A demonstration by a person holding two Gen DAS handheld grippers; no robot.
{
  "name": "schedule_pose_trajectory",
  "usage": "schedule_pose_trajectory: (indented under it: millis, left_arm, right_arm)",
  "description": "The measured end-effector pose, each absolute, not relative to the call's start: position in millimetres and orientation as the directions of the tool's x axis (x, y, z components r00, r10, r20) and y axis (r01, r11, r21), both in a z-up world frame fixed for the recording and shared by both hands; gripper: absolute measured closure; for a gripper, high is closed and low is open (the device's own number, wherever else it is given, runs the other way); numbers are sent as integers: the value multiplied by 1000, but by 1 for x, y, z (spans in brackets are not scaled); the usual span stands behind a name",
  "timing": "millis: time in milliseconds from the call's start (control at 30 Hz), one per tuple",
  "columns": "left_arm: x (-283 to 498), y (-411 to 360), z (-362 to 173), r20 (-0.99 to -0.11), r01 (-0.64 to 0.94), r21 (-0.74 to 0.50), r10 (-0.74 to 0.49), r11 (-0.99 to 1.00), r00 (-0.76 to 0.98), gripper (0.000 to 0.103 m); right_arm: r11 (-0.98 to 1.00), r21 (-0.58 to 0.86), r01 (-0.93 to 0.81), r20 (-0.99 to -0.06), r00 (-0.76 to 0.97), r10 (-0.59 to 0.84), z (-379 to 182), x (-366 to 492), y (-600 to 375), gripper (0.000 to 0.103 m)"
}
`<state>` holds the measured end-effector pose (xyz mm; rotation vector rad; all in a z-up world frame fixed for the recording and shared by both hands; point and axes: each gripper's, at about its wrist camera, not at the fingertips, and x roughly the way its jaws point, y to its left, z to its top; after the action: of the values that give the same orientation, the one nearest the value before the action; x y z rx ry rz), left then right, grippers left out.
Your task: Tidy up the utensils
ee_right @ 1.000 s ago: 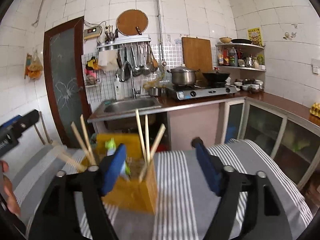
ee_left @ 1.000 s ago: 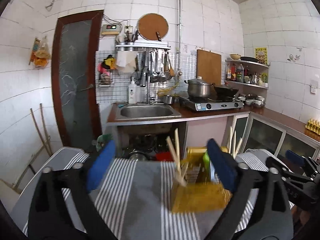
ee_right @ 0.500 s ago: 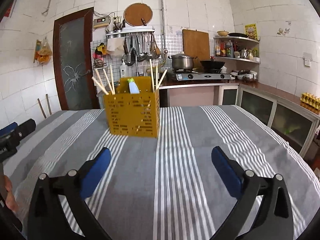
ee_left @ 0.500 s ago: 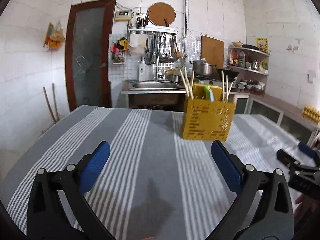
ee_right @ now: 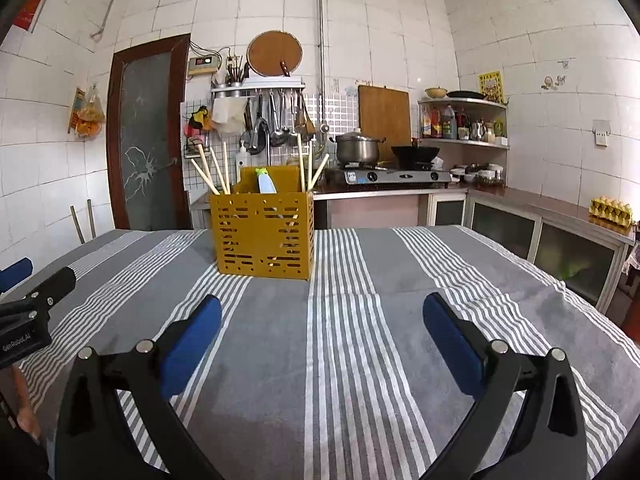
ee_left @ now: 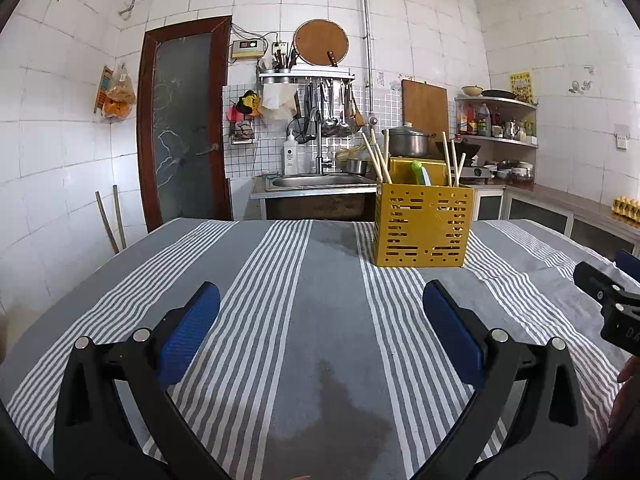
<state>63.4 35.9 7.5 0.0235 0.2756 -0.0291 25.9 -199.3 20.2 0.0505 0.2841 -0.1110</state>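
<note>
A yellow perforated utensil holder [ee_left: 422,228] [ee_right: 264,234] stands upright on the striped tablecloth, at the far side of the table. Several wooden chopsticks [ee_left: 376,158] [ee_right: 214,172] stick out of its corners, and a green and white utensil [ee_left: 420,170] [ee_right: 265,180] rises from its middle. My left gripper [ee_left: 320,308] hangs open over the cloth, well short of the holder and to its left. My right gripper [ee_right: 322,314] is open too, short of the holder and to its right. Nothing is between either pair of blue pads.
The grey and white striped tablecloth [ee_left: 312,320] [ee_right: 360,340] covers the table. Behind it lie a sink [ee_left: 320,180], a gas stove with a pot [ee_right: 358,148], hanging ladles and a brown door [ee_left: 184,120]. The other gripper shows at each view's edge [ee_left: 612,300] [ee_right: 28,308].
Both grippers have drawn back and down from the holder, which now stands alone farther off on the cloth. The right jaws stand a little wider than a second ago.
</note>
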Motion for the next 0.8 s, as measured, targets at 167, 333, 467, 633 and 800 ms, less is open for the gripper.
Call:
schedule_pose_trajectory:
  millis: [167, 333, 467, 633, 800]
  left_arm:
    - [63, 40, 8, -266, 13, 15, -9, 1000, 964, 5]
    - [57, 37, 10, -236, 6, 30, 2, 1000, 972, 5]
    - [55, 37, 11, -226, 8, 26, -2, 1000, 974, 5]
    - [54, 35, 10, -221, 9, 29, -3, 1000, 975, 5]
    - [51, 33, 10, -213, 14, 39, -5, 999, 977, 5]
  right_arm:
    - [992, 24, 120, -269, 957, -109, 22, 25, -197, 5]
    - [993, 14, 120, -251, 961, -113, 23, 20, -194, 5]
    - [993, 13, 117, -246, 963, -110, 23, 18, -192, 5]
    - [993, -1, 115, -224, 968, -112, 24, 13, -189, 5]
    - [993, 0, 116, -225, 968, -113, 24, 12, -188, 5]
